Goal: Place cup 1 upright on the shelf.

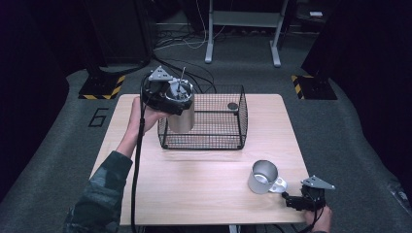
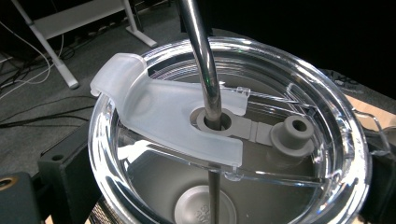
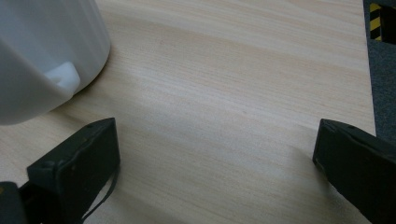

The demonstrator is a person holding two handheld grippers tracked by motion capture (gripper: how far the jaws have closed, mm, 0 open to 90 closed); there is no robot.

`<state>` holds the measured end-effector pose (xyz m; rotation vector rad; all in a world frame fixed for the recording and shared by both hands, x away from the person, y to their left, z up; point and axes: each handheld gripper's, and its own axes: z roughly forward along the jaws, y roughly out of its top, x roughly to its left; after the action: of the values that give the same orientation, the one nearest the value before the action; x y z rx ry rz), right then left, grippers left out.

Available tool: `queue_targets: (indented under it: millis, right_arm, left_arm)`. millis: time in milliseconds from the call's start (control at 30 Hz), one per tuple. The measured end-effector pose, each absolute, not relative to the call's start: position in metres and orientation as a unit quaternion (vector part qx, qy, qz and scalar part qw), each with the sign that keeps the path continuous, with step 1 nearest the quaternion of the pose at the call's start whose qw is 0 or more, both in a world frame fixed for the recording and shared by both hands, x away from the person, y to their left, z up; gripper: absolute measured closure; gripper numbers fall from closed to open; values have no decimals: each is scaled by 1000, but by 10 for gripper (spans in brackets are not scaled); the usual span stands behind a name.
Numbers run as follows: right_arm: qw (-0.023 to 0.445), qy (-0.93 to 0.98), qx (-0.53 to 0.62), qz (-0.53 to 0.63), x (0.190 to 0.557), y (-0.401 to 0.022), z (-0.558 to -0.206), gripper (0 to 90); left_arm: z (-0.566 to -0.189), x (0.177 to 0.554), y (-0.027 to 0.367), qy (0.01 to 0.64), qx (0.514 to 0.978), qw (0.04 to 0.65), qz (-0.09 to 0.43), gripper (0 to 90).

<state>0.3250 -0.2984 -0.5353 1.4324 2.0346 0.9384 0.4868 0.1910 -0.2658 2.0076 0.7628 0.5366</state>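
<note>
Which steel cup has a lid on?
The tall steel tumbler held by the left tongs at the wire basket: clear lid, metal straw. The handled mug is open-topped.

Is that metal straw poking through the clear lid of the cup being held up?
Yes, in the left gripper view the metal straw passes down through a round hole in the clear lid and continues inside the cup.

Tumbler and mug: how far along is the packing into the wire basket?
Done: nothing settled yet; the wire basket holds just a small dark round piece. In hand: the left gripper holds the steel tumbler, clear lid and metal straw on, raised at the basket's left end. Left: set it down, then the handled steel mug beside the open right gripper.
</note>
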Motion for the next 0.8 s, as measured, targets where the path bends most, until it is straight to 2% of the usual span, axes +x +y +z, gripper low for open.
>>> queue_targets:
  millis: [800]
  right_arm:
    - [240, 745, 520, 342, 325, -299, -535, 3]
  left_arm:
    - [-287, 532, 177, 345, 814, 410, 223, 37]
